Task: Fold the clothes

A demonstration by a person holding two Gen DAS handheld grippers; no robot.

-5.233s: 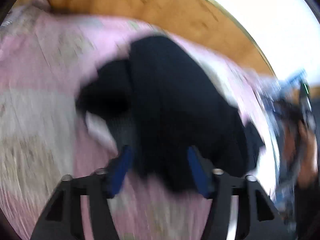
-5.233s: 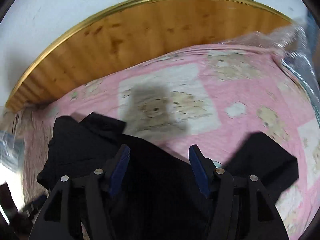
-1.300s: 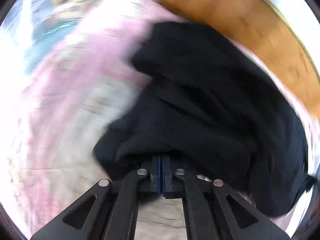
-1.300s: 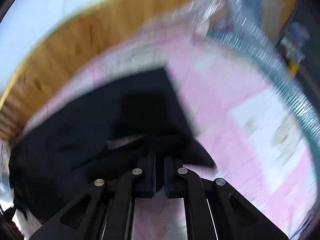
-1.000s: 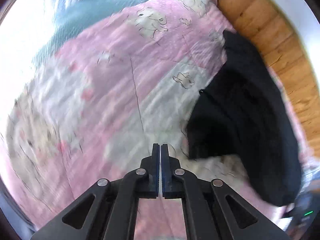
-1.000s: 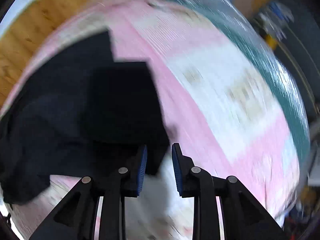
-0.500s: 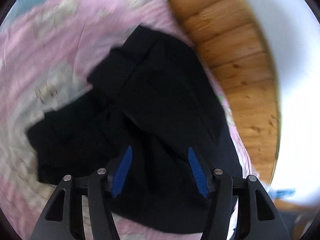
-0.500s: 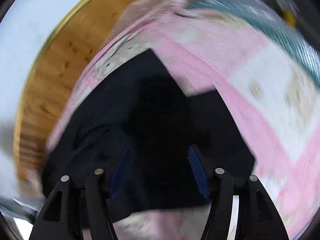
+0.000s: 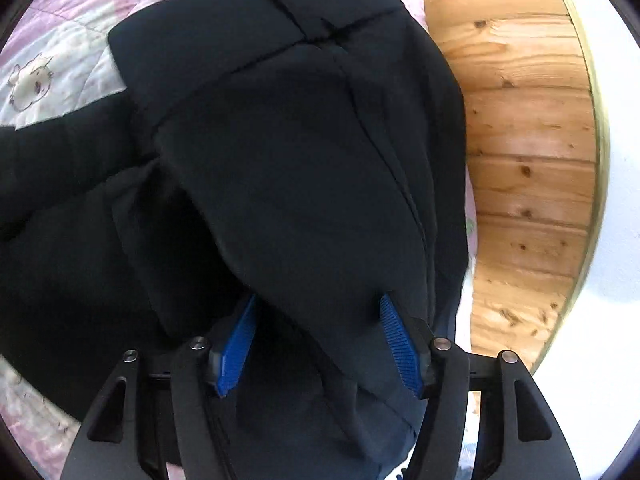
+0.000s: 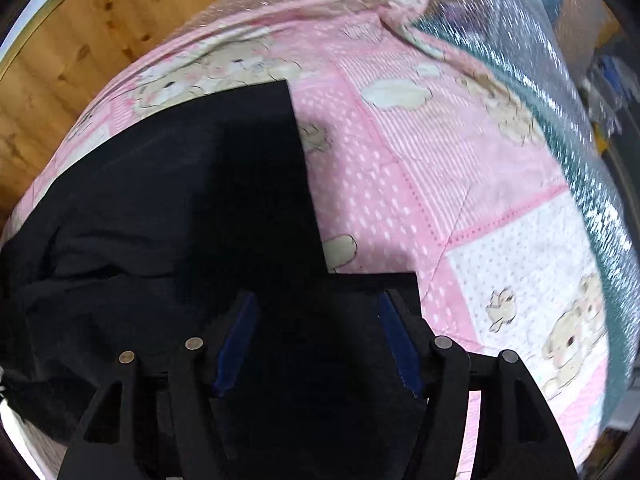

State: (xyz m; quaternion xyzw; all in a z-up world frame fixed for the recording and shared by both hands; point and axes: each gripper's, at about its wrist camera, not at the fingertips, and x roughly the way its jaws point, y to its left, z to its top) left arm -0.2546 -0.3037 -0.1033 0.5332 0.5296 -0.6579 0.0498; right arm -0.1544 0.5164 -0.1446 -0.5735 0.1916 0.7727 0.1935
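The left gripper (image 9: 318, 336) has its blue-padded fingers (image 9: 236, 344) spread wide apart, and a fold of the black garment (image 9: 288, 160) drapes down between and partly over them; nothing is pinched between the pads. Beyond the fingers the garment lies in overlapping layers, with a stitched seam running across its far end. It covers most of the view, lying on a pink quilt (image 9: 52, 64) printed with a pale cartoon animal. Along the right side of the garment runs a knotty wooden headboard (image 9: 528, 160) with a thin gold-coloured edge, and a white wall (image 9: 612, 280) beyond it.

The right gripper (image 10: 318, 336) also has its fingers (image 10: 396, 344) set wide apart, directly over the dark cloth, gripping nothing. Here the black garment (image 10: 180, 200) shows a straight, squared edge stepping down toward the right finger. The pink quilt (image 10: 440, 184), patterned with teddy bears and clouds, stretches to the right, and a shiny clear plastic sheet (image 10: 560, 92) borders it at the far side. The wooden headboard (image 10: 80, 40) sits upper left.
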